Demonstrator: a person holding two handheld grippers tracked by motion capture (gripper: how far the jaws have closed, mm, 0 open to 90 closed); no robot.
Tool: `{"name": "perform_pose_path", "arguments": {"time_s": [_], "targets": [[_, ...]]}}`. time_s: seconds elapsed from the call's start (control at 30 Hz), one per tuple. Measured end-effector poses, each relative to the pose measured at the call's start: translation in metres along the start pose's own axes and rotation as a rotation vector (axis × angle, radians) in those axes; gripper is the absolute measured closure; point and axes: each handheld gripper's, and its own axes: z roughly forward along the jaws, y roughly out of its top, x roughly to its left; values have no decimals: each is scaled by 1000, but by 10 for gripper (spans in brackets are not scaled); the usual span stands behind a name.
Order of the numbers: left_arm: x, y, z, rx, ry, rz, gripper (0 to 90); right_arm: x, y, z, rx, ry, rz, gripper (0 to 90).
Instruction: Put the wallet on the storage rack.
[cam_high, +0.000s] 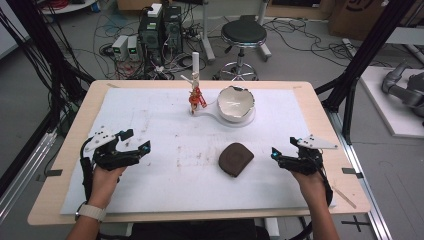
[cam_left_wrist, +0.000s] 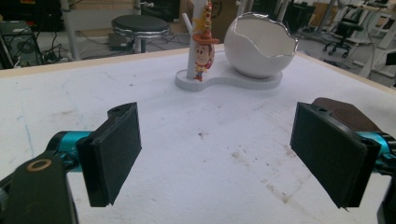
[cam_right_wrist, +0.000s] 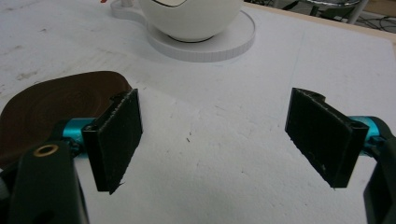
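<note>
A dark brown rounded pad (cam_high: 236, 159) lies flat on the white mat (cam_high: 165, 125), right of centre. At the back stands a white base (cam_high: 248, 119) carrying a cracked-egg-shaped white bowl (cam_high: 235, 103) and a white post (cam_high: 195, 65), from which a small cowboy figurine (cam_high: 196, 99) hangs. My left gripper (cam_high: 135, 140) is open over the mat's left side, nothing between its jaws. My right gripper (cam_high: 284, 147) is open just right of the brown pad, apart from it. In the left gripper view the figurine (cam_left_wrist: 203, 51) and bowl (cam_left_wrist: 259, 46) stand ahead. The right gripper view has the pad (cam_right_wrist: 56, 112) behind the left jaw.
The mat covers a wooden table (cam_high: 320, 115) with its edge near both hands. Beyond the far edge are a black stool (cam_high: 243, 34), computer boxes (cam_high: 160, 30) and floor cables. Black frame struts (cam_high: 360, 55) rise at the right.
</note>
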Motion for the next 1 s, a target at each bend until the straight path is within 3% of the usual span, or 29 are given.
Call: {"name": "perform_pose_path", "arguments": {"time_s": [0.17,0.3,0.43,0.63,0.73,0.83,1.0], "targets": [[1,-1,3,-4,-7,5,161,4,-2,4,34,18,-4,189],[7,-5,1,1,5,-31,161,6,-2,6,36,44,0,190],[11,-11,-1,0,11,-77,162,8,-2,16,86,99,-10,190],[9,-17,-3,9,22,-82,165,17,0,32,141,191,-3,192],[10,-19,-2,16,20,-88,165,24,2,49,193,246,-9,249],[11,-20,-1,20,15,-92,165,27,4,60,209,273,-11,269],[12,-22,2,37,6,-104,165,20,4,80,230,383,66,335]]}}
